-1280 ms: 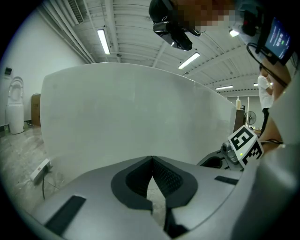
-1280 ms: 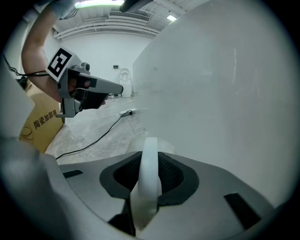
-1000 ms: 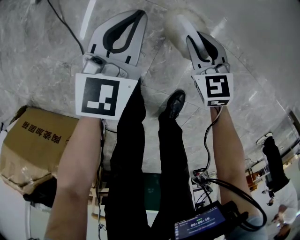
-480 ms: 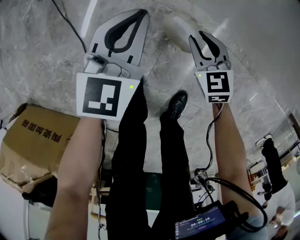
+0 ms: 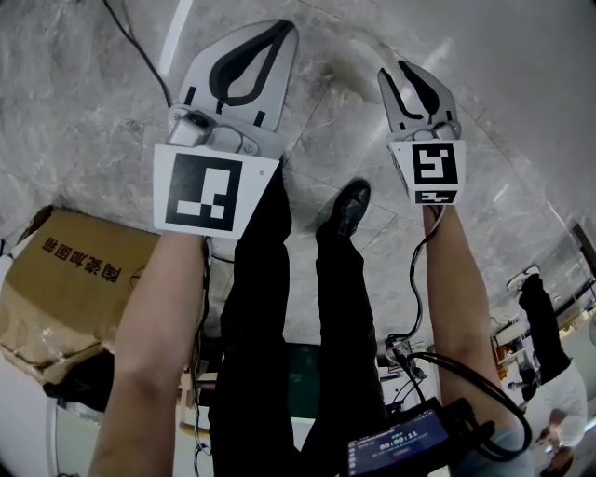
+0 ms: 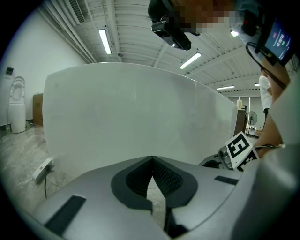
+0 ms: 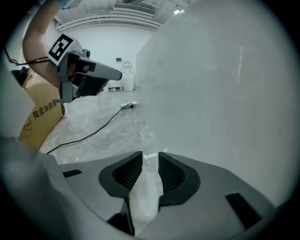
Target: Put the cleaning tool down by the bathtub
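The cleaning tool [image 7: 145, 194], a pale translucent white piece, lies between the jaws of my right gripper [image 7: 146, 157]. Those jaws are opening, their tips stand apart, and the pads do not look pressed on it. In the head view the tool [image 5: 357, 56] shows as a faint white shape on the marble floor just left of the right gripper [image 5: 410, 70]. The white bathtub [image 7: 225, 93] rises close on that gripper's right. My left gripper [image 5: 270, 28] hangs beside it with its tips together and nothing held [image 6: 151, 158]. The bathtub wall [image 6: 140, 117] fills its view.
A cardboard box [image 5: 65, 279] stands on the floor at the left. A black cable [image 7: 93, 129] runs across the marble toward a power strip [image 6: 42, 169]. The person's black shoe [image 5: 346, 207] is below the grippers. A white toilet [image 7: 127, 75] stands far off.
The right gripper's jaws have spread wider around the tool, and the gripper has shifted slightly right. The tool now shows fainter beyond its tips. The left gripper has barely moved.
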{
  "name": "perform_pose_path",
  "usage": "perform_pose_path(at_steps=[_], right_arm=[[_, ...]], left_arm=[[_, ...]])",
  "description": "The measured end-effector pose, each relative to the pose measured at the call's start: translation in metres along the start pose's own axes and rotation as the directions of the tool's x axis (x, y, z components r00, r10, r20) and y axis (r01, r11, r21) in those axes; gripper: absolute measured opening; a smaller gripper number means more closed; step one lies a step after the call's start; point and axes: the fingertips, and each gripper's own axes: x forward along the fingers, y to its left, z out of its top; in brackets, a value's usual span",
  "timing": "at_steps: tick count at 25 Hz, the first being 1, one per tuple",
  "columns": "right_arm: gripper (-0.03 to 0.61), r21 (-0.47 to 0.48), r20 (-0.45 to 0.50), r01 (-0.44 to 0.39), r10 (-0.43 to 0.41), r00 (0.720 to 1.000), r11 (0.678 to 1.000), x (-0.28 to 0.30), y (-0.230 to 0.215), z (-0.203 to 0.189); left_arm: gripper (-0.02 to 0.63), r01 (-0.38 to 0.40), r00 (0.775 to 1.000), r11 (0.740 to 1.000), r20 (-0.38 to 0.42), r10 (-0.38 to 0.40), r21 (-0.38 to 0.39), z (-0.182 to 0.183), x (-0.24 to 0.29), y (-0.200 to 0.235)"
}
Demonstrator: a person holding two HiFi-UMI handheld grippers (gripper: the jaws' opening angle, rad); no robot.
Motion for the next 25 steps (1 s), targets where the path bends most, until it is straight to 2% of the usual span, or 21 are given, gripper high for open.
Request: perform_pose_path(at_steps=[11,18,21,25], right_arm=[[0.118,-0.001,0.056,0.023,-0.023,0.998,1.0,-0.031,-0.009,0.033],[0.115,0.023,0.152,0.048,-0.051,0.987,0.999,-0.062,-0.013,0.084],[0.104,0.041,0.21,0.055,-0.062,0.976,0.998,-0.081,-0.014,0.113],[0.07,0.047,0.348,0.072,-0.084,0.934,0.996,-0.11,-0.02,0.165]], left_arm=[[0.014,-0.006,0.999,1.0,0.042,0.005,0.016,0.036,-0.007,-0.012],[0.014,-0.016,0.996,1.0,0.09,0.015,0.018,0.076,-0.009,-0.021],[0.014,-0.025,0.993,1.0,0.113,0.023,0.016,0.099,-0.012,-0.025],[0.015,-0.045,0.987,0.999,0.153,0.044,0.008,0.135,-0.018,-0.028]])
